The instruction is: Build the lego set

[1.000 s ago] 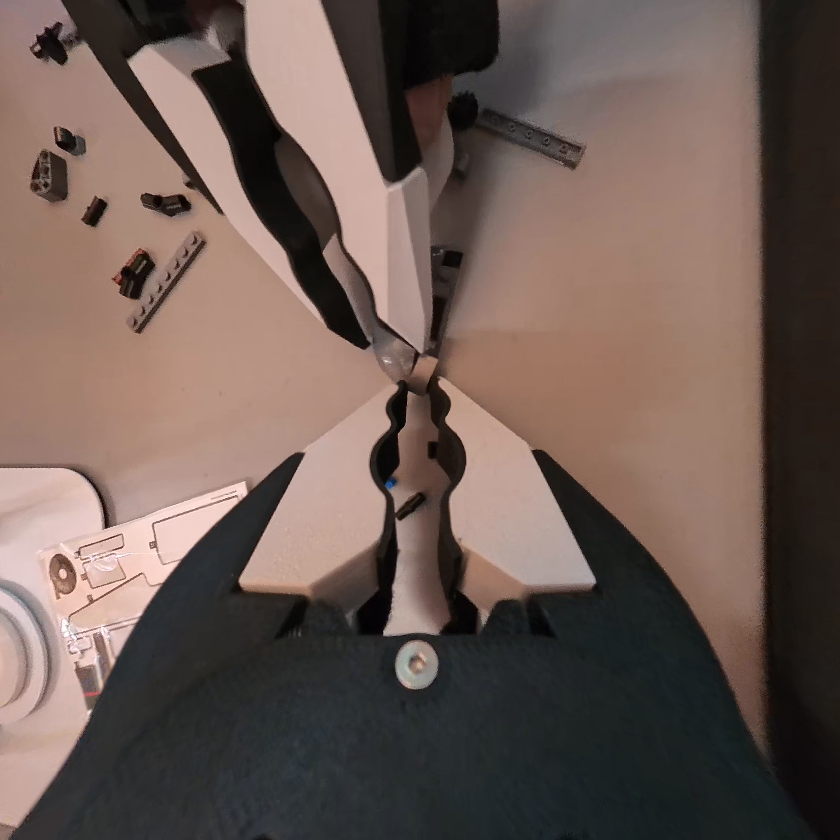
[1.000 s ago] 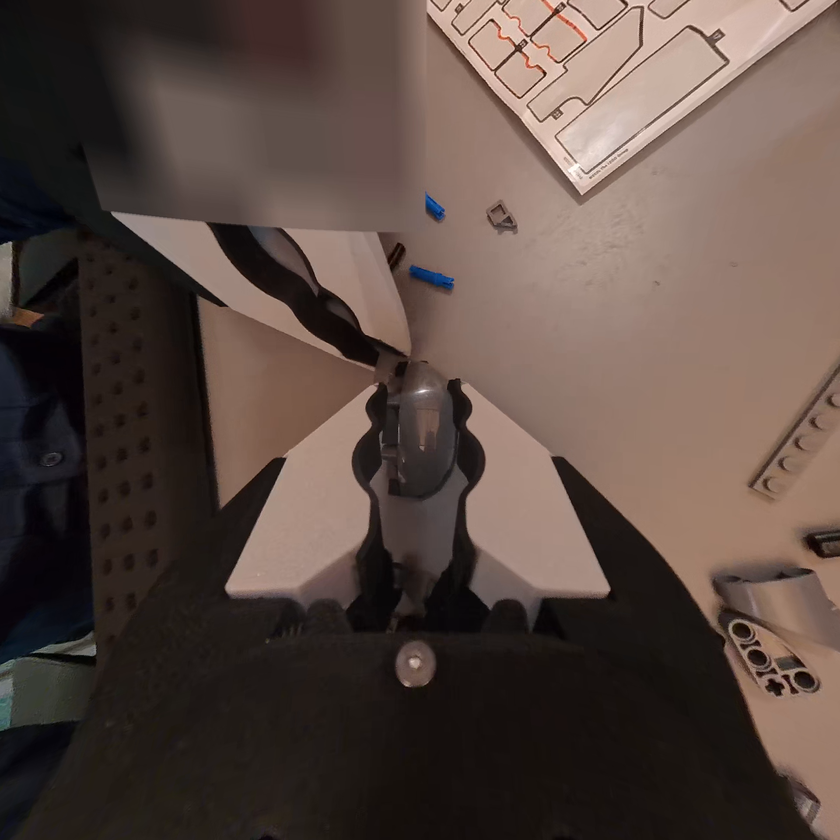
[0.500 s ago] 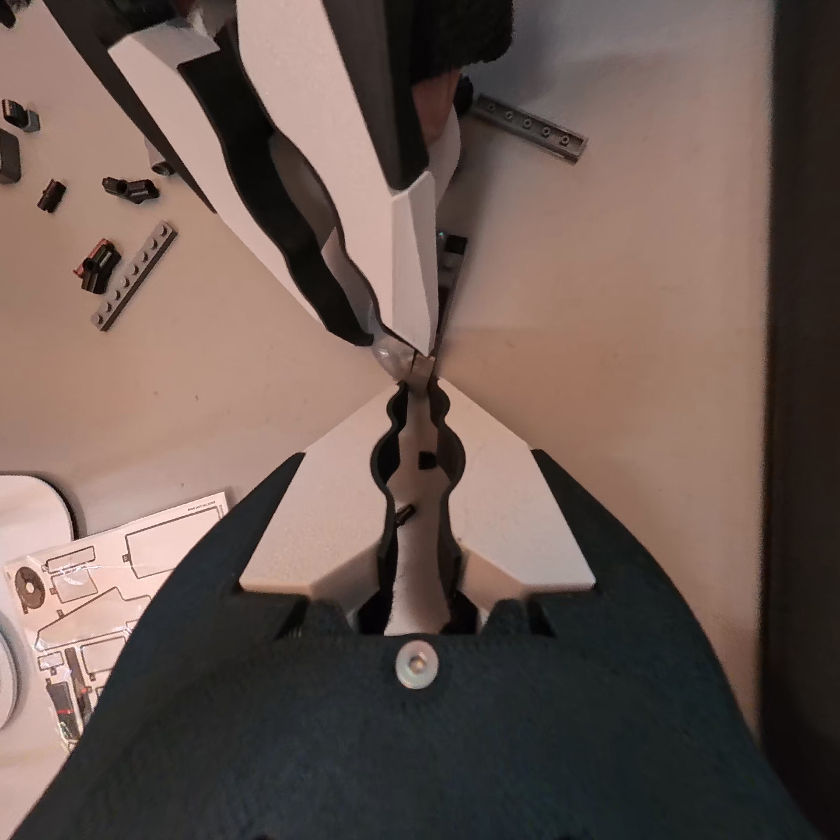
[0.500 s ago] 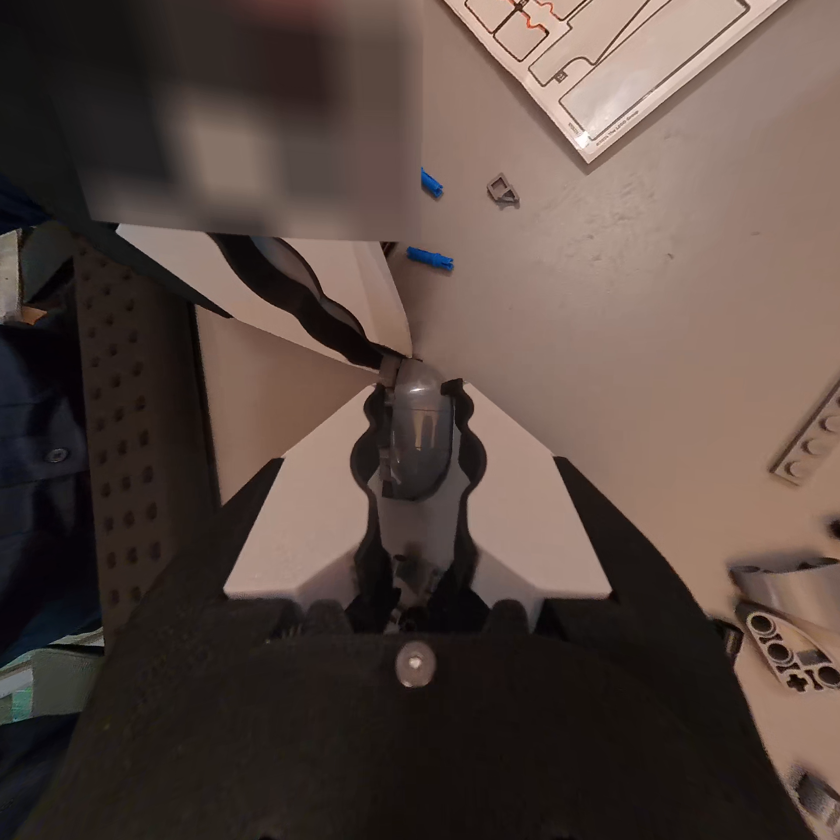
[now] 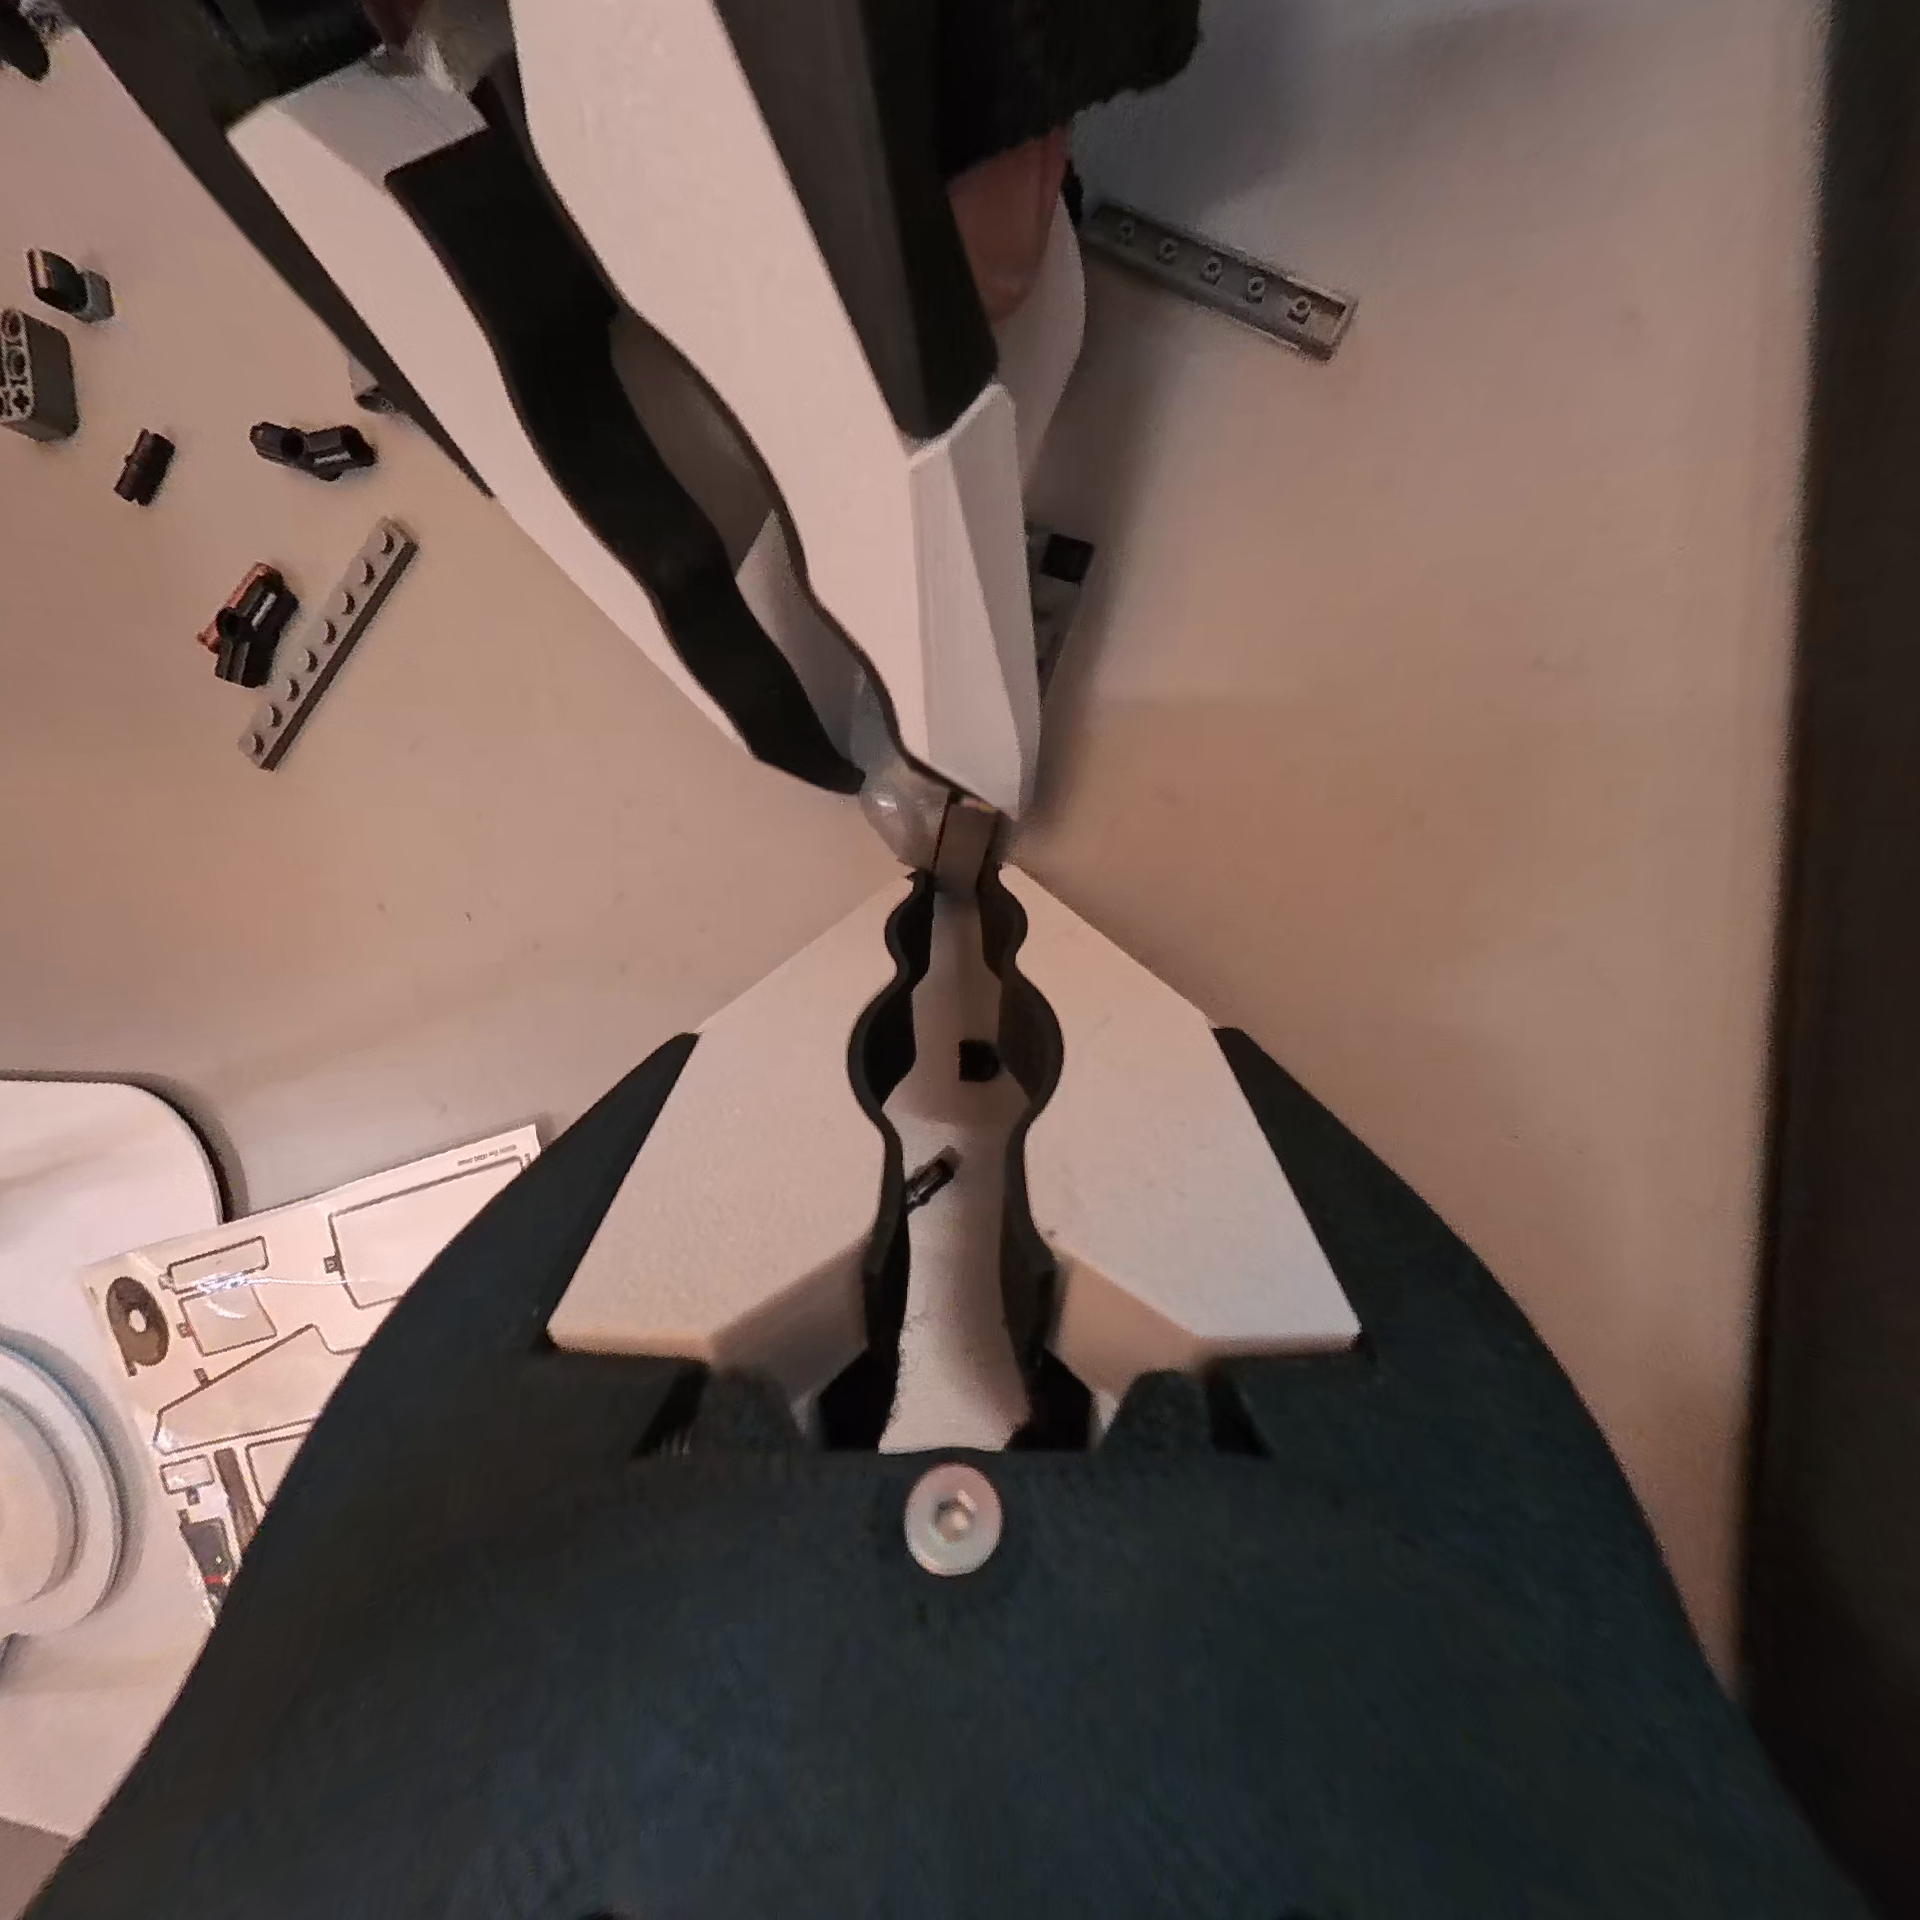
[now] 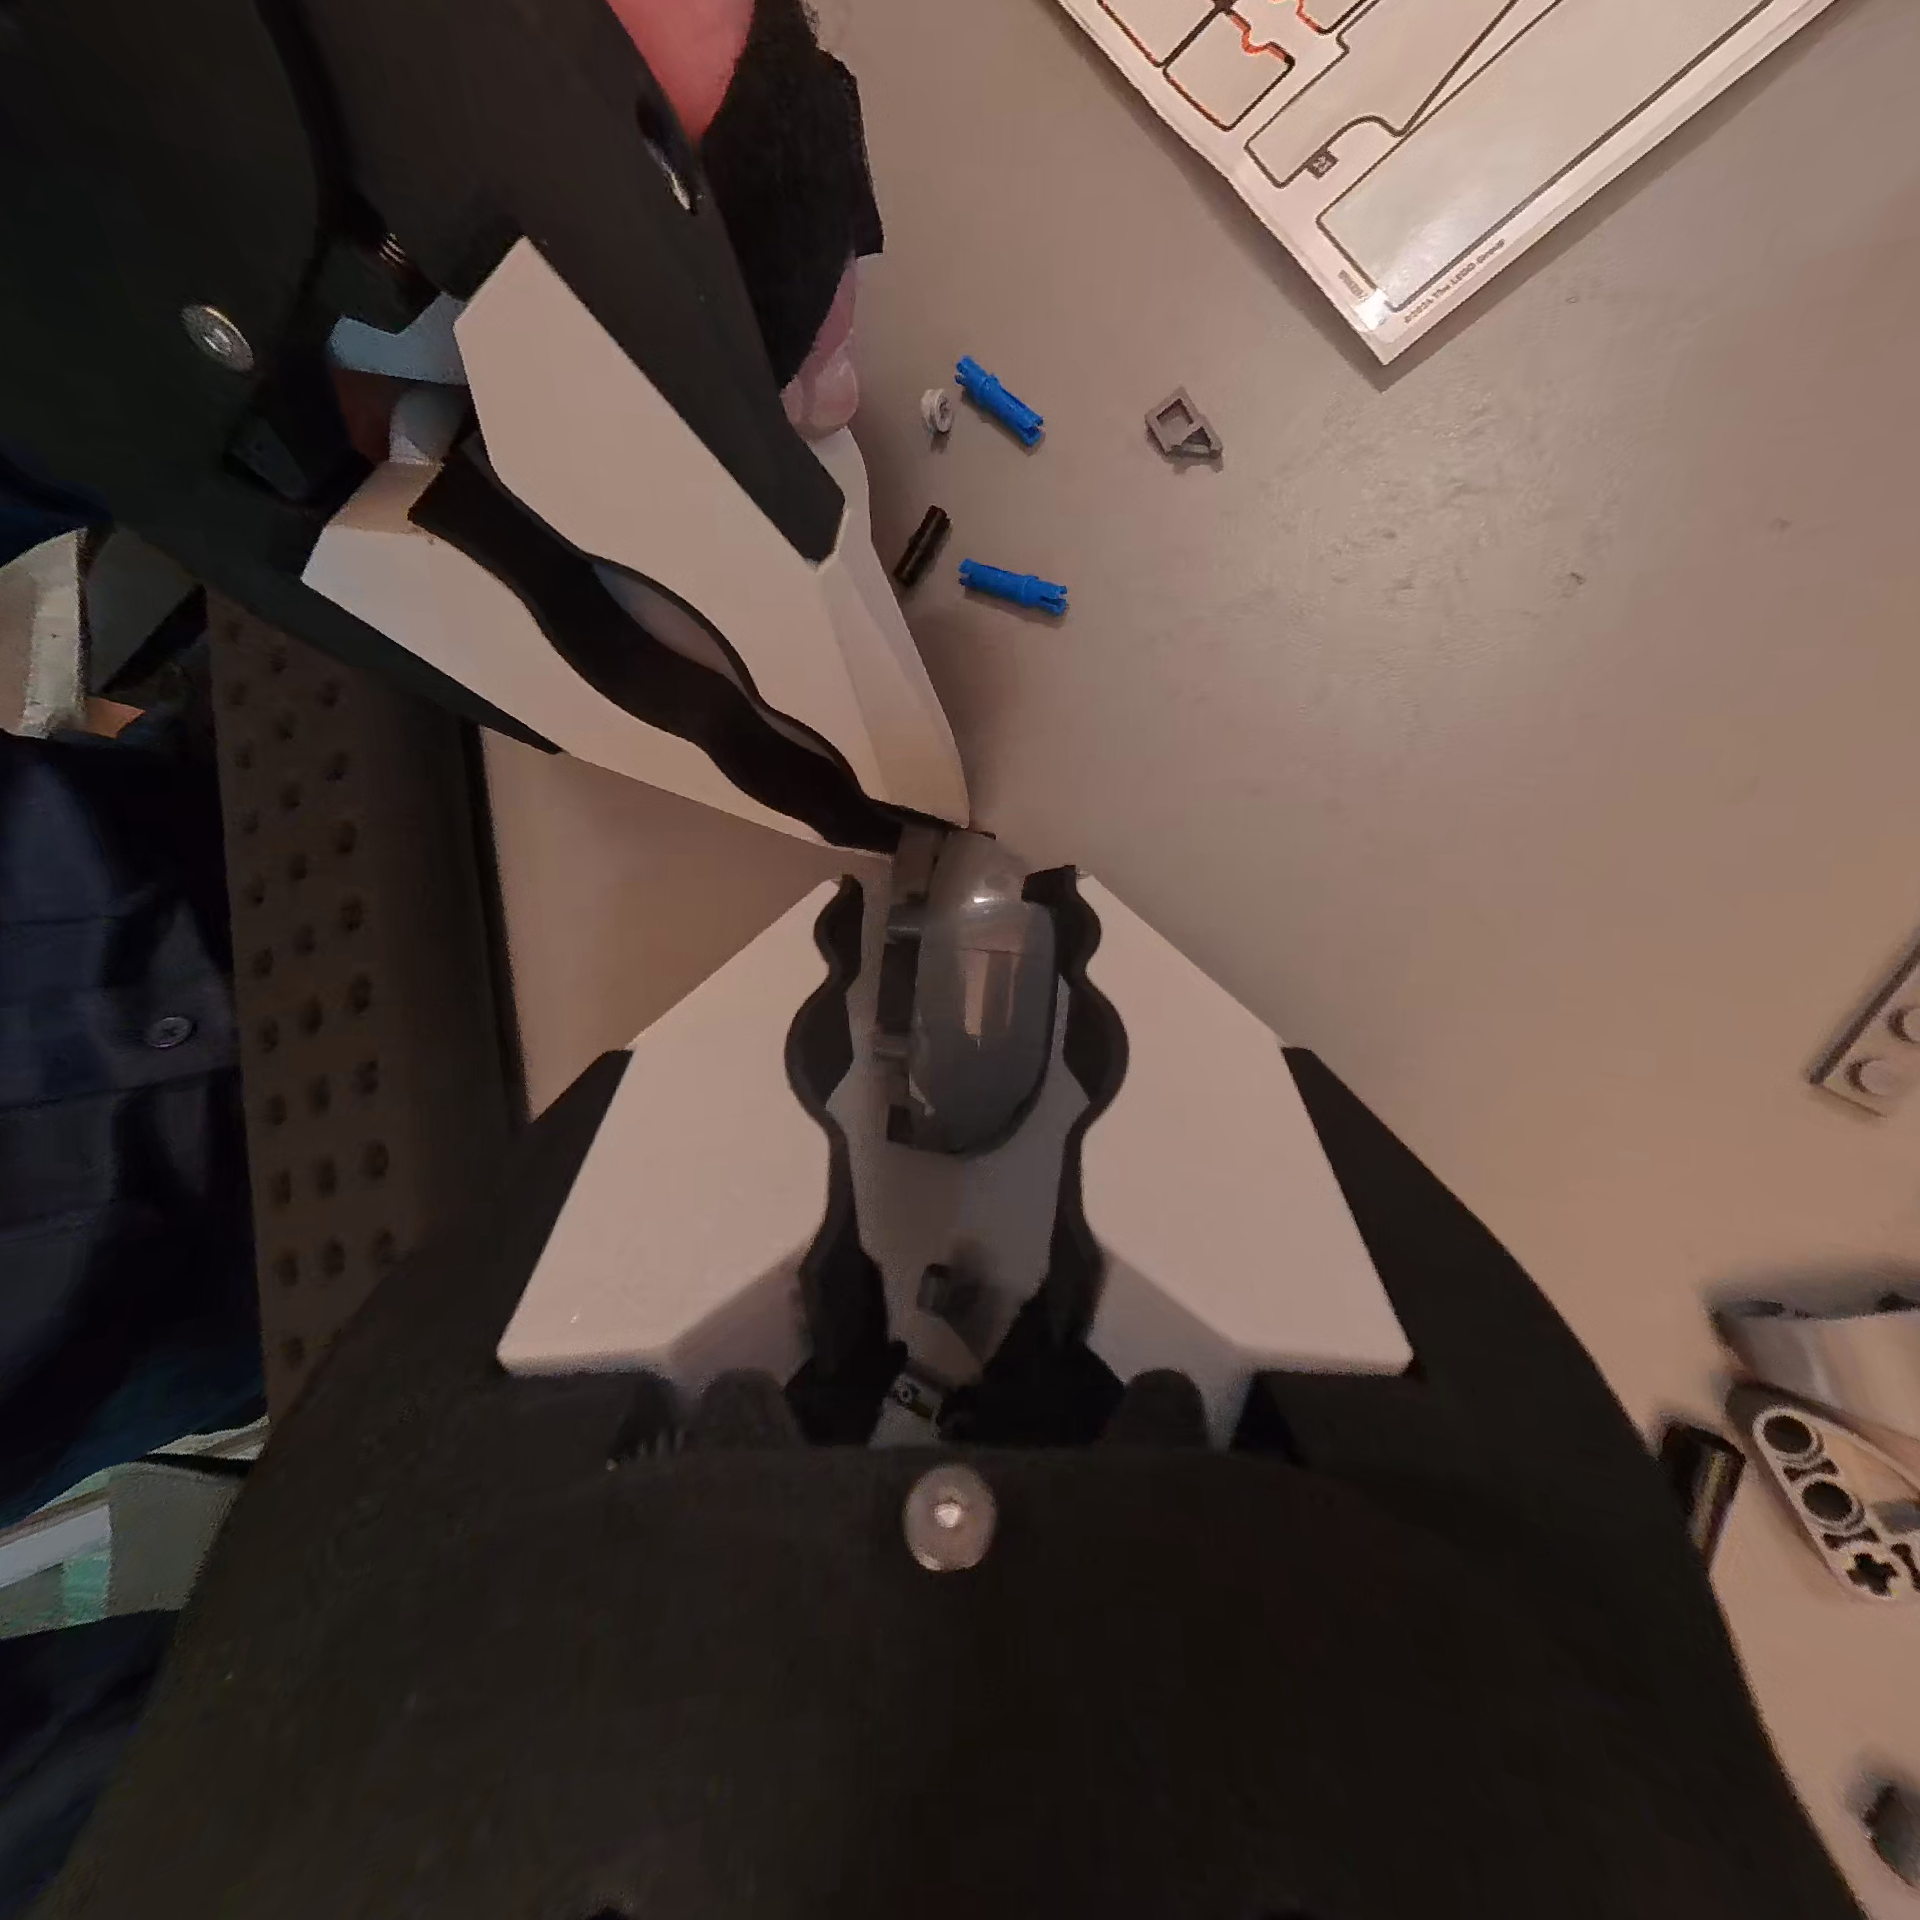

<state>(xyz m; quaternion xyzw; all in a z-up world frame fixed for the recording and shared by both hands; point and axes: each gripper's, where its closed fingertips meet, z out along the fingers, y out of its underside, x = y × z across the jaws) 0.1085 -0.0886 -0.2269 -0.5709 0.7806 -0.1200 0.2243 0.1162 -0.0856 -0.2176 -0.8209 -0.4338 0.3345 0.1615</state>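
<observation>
Right wrist view: my right gripper [image 6: 961, 883] is nearly closed, clamped on one dark grey curved lego piece [image 6: 977, 997] that fills the gap between its fingers. My left gripper [image 6: 940, 821] comes in from the upper left, tips meeting mine at the front end of that piece, above the table, tip to tip at an angle. It pinches a small flat grey piece [image 5: 961, 842] that sits against the curved one; only a narrow gap is left between its fingers.

Loose parts on the worktop [image 6: 1455, 675] in this view: two blue pins [image 6: 997, 400] [image 6: 1013, 587], one short black pin [image 6: 923, 540], one small white round piece [image 6: 937, 407], one small grey bracket [image 6: 1182, 426]. One sticker sheet [image 6: 1434, 135] at the top right edge. One white lift-arm beam [image 6: 1829, 1486] at the right edge.

Left wrist view: two grey studded plates, one [image 5: 332, 644] at the left, one [image 5: 1216, 275] at the upper right. About five small black connectors [image 5: 312, 447] lie scattered toward the top left corner. The same sticker sheet [image 5: 291, 1278] is at the lower left. A person's fingers [image 5: 1013, 239] show behind my right gripper [image 5: 935, 800], gripping its handle.
</observation>
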